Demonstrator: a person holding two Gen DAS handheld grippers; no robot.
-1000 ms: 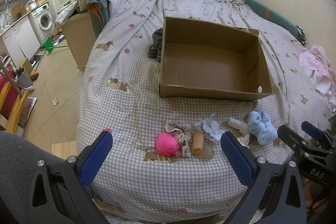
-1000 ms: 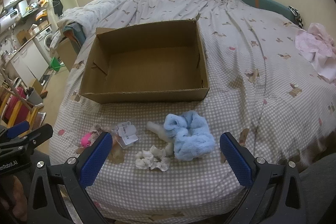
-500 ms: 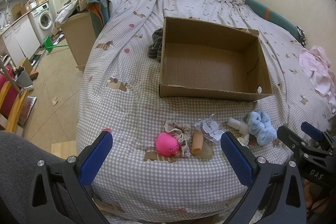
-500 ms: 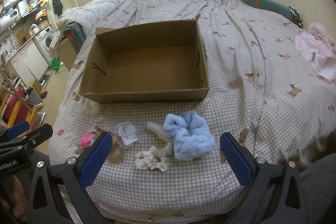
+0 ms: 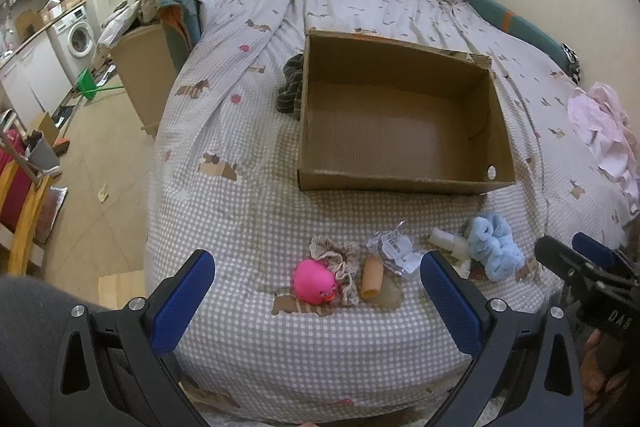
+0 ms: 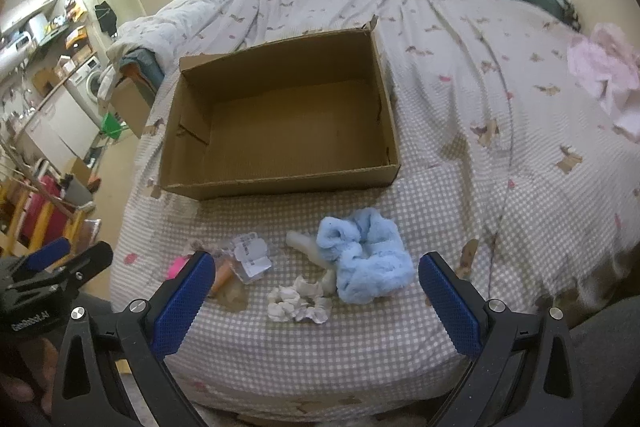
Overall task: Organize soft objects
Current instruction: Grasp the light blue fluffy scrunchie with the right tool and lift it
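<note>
An open empty cardboard box (image 5: 400, 183) (image 6: 280, 183) sits on the checked bed. In front of it lie a pink rubber duck (image 5: 314, 281), a beige lace scrunchie (image 5: 338, 259), an orange tube (image 5: 371, 277), a clear packet (image 5: 394, 251) (image 6: 250, 257), a fluffy blue scrunchie (image 5: 494, 247) (image 6: 366, 261) and a white scrunchie (image 6: 300, 303). My left gripper (image 5: 316, 301) is open, hovering just short of the duck. My right gripper (image 6: 316, 301) is open above the white scrunchie, near the blue one.
A pink cloth (image 5: 604, 135) (image 6: 604, 67) lies on the bed's right side. A dark striped cloth (image 5: 290, 89) lies left of the box. The bed's left edge drops to the floor, where a tan bin (image 5: 144, 67) stands.
The right wrist view has shifted slightly closer to the blue and white scrunchies. The left gripper has barely moved. Both stay open.
</note>
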